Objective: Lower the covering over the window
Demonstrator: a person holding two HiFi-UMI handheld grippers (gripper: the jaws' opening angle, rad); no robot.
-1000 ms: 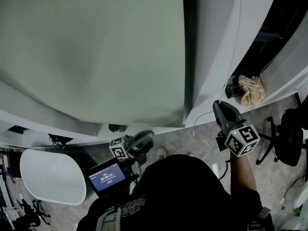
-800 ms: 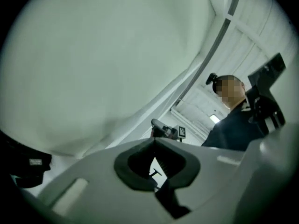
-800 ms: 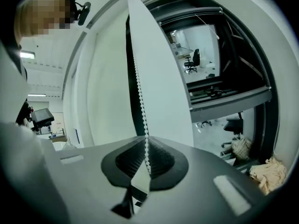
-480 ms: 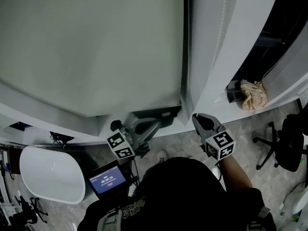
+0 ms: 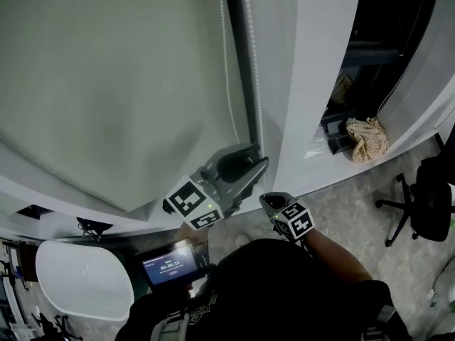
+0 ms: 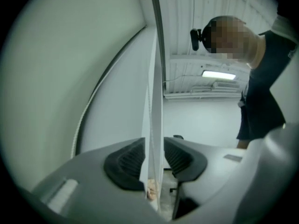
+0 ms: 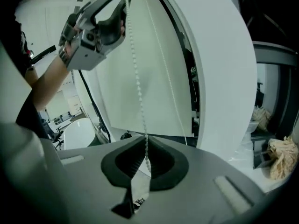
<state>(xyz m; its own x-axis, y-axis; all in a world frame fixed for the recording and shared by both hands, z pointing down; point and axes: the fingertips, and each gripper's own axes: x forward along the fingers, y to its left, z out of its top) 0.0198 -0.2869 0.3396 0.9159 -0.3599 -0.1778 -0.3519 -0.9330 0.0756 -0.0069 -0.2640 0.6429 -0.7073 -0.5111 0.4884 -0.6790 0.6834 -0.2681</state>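
My right hand-held gripper [image 7: 145,160] is clamped shut on the bead chain [image 7: 135,78], low in the middle of its own view. My left hand-held gripper [image 6: 153,160] is opening. Its jaws stand apart with the chain running up between them, and the pads are not pressing on it. In the head view both sit at lower centre, the left just above the right. Behind them the pale roller blind [image 5: 106,84] fills the upper left of the frame. At right, a crumpled cloth [image 5: 368,137] lies on a white ledge [image 5: 409,144], with an office chair [image 5: 421,204] at the right edge.
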